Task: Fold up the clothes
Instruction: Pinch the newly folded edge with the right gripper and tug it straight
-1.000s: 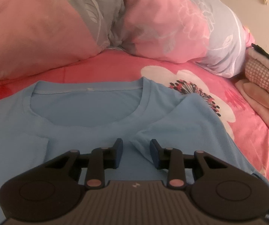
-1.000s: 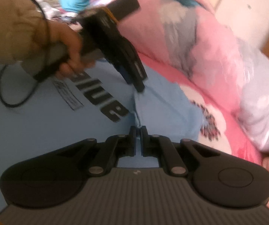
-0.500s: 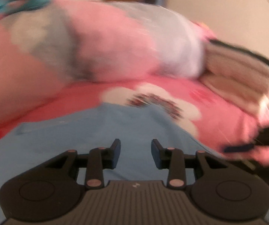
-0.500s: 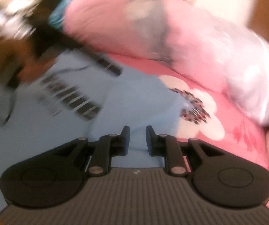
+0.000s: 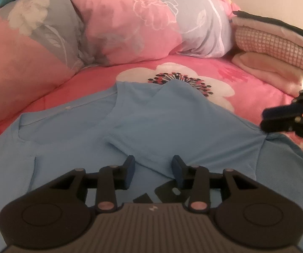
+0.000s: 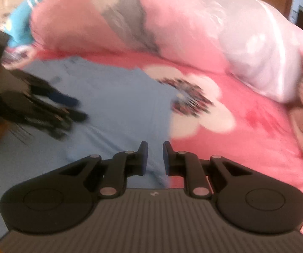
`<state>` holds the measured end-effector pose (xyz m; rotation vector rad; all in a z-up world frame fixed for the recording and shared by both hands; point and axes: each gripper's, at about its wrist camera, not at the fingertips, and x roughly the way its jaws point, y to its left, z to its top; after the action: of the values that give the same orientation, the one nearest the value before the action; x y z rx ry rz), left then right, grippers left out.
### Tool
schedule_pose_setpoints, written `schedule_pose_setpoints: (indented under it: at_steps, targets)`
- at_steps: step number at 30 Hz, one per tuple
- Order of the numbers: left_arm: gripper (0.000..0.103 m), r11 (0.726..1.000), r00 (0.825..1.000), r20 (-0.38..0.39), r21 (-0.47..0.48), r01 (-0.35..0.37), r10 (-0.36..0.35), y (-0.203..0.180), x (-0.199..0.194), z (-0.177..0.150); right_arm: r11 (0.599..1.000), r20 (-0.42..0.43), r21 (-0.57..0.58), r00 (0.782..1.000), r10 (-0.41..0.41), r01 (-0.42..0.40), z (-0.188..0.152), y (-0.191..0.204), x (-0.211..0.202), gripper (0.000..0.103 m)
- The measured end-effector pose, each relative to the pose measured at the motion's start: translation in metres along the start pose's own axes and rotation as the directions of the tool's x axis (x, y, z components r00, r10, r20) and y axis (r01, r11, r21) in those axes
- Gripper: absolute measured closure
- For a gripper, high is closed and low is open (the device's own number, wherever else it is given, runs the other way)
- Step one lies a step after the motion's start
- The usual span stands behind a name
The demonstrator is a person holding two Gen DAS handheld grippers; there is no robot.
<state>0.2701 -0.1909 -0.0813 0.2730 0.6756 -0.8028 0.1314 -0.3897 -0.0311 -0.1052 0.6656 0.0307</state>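
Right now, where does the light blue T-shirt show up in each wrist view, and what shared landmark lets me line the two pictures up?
Left wrist view: the light blue T-shirt fills the lower middle, spread on the bed beyond the open left gripper.
Right wrist view: it lies centre-left, blurred, its edge running between the open right gripper fingers.
Shared landmark: the white flower print on the pink bedcover, just past the shirt's far edge; it sits centre-right in the right wrist view.

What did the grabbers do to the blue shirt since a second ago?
The right gripper, shut on the sleeve a second ago, has let go, opened and pulled back to the right edge of the blue T-shirt. That sleeve now lies folded in over the chest. The left gripper stayed open over the shirt. The folded clothes stack didn't move.
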Motion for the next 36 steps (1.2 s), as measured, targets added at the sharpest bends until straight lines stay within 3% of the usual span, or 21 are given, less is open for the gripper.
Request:
schedule_pose_setpoints:
  at_steps: [2, 4, 6, 11, 14, 16, 20, 23, 29, 32, 36]
  targets:
    - [0.061, 1.0, 1.0, 0.006, -0.005, 0.003, -0.003, 0.001, 0.001, -0.001, 0.997, 0.02, -0.004, 0.997, 0.074, -0.074, 0.002, 0.01, 0.007, 0.089]
    - [0.061, 1.0, 1.0, 0.013, -0.025, 0.012, -0.012, 0.005, -0.002, -0.001, 0.991, -0.023, -0.014, 0.991, 0.133, -0.133, -0.004, 0.019, 0.018, 0.09]
    - [0.062, 0.999, 0.999, 0.039, -0.041, 0.024, -0.022, 0.011, -0.01, -0.003, 0.992, -0.115, -0.063, 0.988, 0.099, -0.107, -0.018, 0.028, 0.029, 0.09]
    - [0.059, 0.996, 0.996, 0.081, -0.08, 0.029, -0.023, 0.021, -0.024, -0.006, 0.994, -0.066, -0.053, 0.994, 0.092, -0.096, -0.008, 0.035, 0.002, 0.089]
    - [0.059, 0.995, 0.995, 0.099, -0.097, 0.03, -0.021, 0.021, -0.025, -0.001, 0.991, -0.025, -0.041, 0.991, 0.129, -0.13, -0.001, 0.05, 0.009, 0.089]
    - [0.059, 0.994, 0.992, 0.123, -0.096, 0.044, -0.032, 0.019, -0.025, 0.004, 0.982, -0.079, -0.068, 0.982, 0.169, -0.174, -0.006, 0.067, 0.024, 0.088]
    - [0.059, 0.993, 0.99, 0.117, -0.071, 0.089, -0.081, 0.011, -0.009, 0.006, 0.956, -0.077, -0.245, 0.986, 0.147, -0.162, -0.015, 0.098, 0.009, 0.086]
    - [0.06, 0.994, 0.995, 0.065, -0.065, 0.084, -0.08, 0.007, 0.007, 0.001, 0.939, -0.066, -0.217, 0.964, 0.258, -0.266, -0.004, 0.083, -0.007, 0.088]
    - [0.059, 0.991, 0.994, 0.067, -0.104, 0.089, -0.083, 0.014, 0.01, -0.008, 0.981, -0.002, -0.128, 0.989, 0.148, -0.147, 0.052, 0.025, 0.029, 0.088]
    - [0.059, 0.987, 0.993, 0.078, -0.128, 0.1, -0.091, 0.019, 0.01, -0.011, 0.99, -0.012, 0.044, 0.991, 0.135, -0.134, 0.079, -0.017, 0.083, 0.088]
    - [0.06, 0.979, 0.991, 0.086, -0.167, 0.118, -0.105, 0.026, 0.01, -0.014, 0.993, -0.079, 0.092, 0.993, 0.085, -0.078, 0.09, -0.038, 0.157, 0.088]
